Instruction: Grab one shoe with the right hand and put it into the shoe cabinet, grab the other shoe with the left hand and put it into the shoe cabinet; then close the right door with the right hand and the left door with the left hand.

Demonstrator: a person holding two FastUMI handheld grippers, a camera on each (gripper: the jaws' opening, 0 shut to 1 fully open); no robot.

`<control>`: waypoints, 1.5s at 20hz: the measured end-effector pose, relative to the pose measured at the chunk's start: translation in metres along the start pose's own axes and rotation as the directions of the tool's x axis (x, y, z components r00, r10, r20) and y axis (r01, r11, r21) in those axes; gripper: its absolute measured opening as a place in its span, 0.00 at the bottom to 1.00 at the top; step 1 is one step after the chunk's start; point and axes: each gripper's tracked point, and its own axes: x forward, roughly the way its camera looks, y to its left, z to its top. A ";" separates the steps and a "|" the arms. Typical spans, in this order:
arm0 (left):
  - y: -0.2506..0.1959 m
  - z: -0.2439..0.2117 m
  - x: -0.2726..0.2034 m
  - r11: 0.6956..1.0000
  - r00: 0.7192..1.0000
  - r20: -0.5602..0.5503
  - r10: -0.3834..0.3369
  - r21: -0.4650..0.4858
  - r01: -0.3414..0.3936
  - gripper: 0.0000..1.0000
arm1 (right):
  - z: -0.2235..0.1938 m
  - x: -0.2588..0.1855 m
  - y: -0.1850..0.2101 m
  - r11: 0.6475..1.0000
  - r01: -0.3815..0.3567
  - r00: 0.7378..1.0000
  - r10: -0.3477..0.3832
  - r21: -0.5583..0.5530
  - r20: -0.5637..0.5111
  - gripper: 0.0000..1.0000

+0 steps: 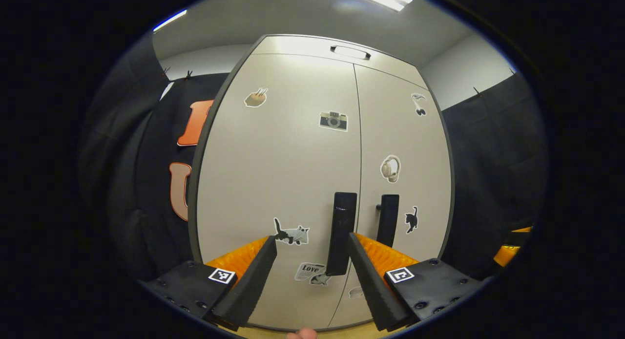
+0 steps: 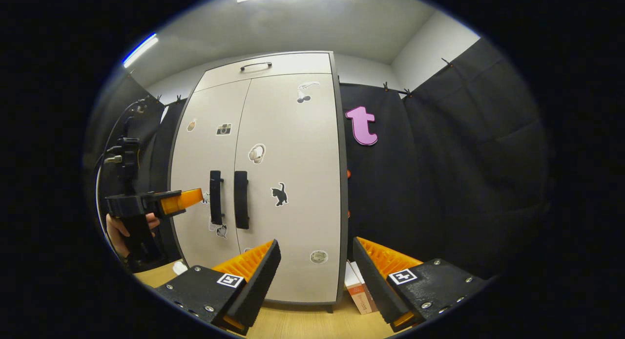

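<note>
The shoe cabinet (image 1: 322, 182) is standing right in front of me with both doors shut. My left gripper (image 1: 312, 275) is hovering open just before the left door handle (image 1: 342, 231); my right gripper (image 2: 317, 280) is open too, farther away. I am checking that the doors sit flush.

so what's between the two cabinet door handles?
Just the closed seam where the left door meets the right door, seen in the right gripper view between both handles.

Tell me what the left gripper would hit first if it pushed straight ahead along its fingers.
Probably the left door of the shoe cabinet, beside its handle. The open left gripper faces the closed doors head-on with nothing between; exact depth is unclear.
</note>
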 end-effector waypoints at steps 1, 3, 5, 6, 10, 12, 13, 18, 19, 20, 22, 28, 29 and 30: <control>-0.001 0.002 -0.010 1.000 1.000 0.007 -0.001 -0.003 0.001 0.96 | -0.003 0.001 0.001 1.000 -0.008 1.000 0.008 0.001 -0.003 0.92; 0.000 0.005 -0.030 1.000 1.000 0.017 0.008 0.008 -0.008 0.96 | -0.006 0.002 0.003 1.000 -0.026 1.000 0.026 0.001 -0.003 0.92; 0.003 0.002 -0.049 0.999 0.999 0.016 0.032 0.032 -0.032 0.96 | -0.007 0.002 0.009 0.999 -0.049 0.999 0.049 -0.001 0.003 0.92; 0.002 0.000 -0.059 0.999 0.999 0.017 0.040 0.036 -0.040 0.96 | -0.009 0.001 0.011 0.998 -0.059 0.998 0.059 -0.005 0.004 0.92; 0.002 -0.009 -0.095 0.998 0.998 0.020 0.057 -0.009 -0.057 0.96 | -0.017 -0.004 0.022 0.996 -0.093 0.996 0.093 -0.005 0.006 0.92; 0.005 -0.012 -0.106 0.998 0.997 0.028 0.067 0.003 -0.068 0.96 | -0.022 -0.007 0.025 0.994 -0.109 0.994 0.109 -0.002 0.001 0.92; 0.010 -0.014 -0.111 0.997 0.996 0.024 0.081 0.013 -0.081 0.96 | -0.026 -0.008 0.027 0.993 -0.118 0.993 0.118 -0.003 -0.007 0.92; 0.011 -0.031 -0.131 0.996 0.996 0.003 0.091 -0.020 -0.091 0.96 | -0.039 -0.013 0.036 0.989 -0.144 0.989 0.145 0.010 -0.022 0.93; 0.009 -0.036 -0.133 0.995 0.996 -0.005 0.089 -0.035 -0.089 0.97 | -0.040 -0.014 0.037 0.989 -0.149 0.989 0.149 0.015 -0.018 0.92; 0.009 -0.041 -0.135 0.995 0.996 -0.014 0.093 -0.048 -0.093 0.99 | -0.040 -0.016 0.036 0.988 -0.152 0.988 0.153 0.020 -0.014 0.92; 0.008 -0.049 -0.137 0.993 0.994 -0.028 0.102 -0.053 -0.103 0.96 | -0.044 -0.017 0.035 0.987 -0.156 0.988 0.156 0.027 -0.016 0.92; 0.009 -0.056 -0.136 0.992 0.992 -0.036 0.119 -0.027 -0.120 0.96 | -0.046 -0.014 0.024 0.987 -0.149 0.988 0.151 0.060 -0.028 0.92; 0.009 -0.055 -0.136 0.993 0.992 -0.035 0.120 -0.021 -0.120 0.96 | -0.046 -0.014 0.023 0.987 -0.147 0.989 0.149 0.066 -0.026 0.92; 0.008 -0.055 -0.136 0.993 0.992 -0.032 0.120 -0.016 -0.121 0.99 | -0.046 -0.015 0.021 0.987 -0.144 0.989 0.147 0.074 -0.024 0.92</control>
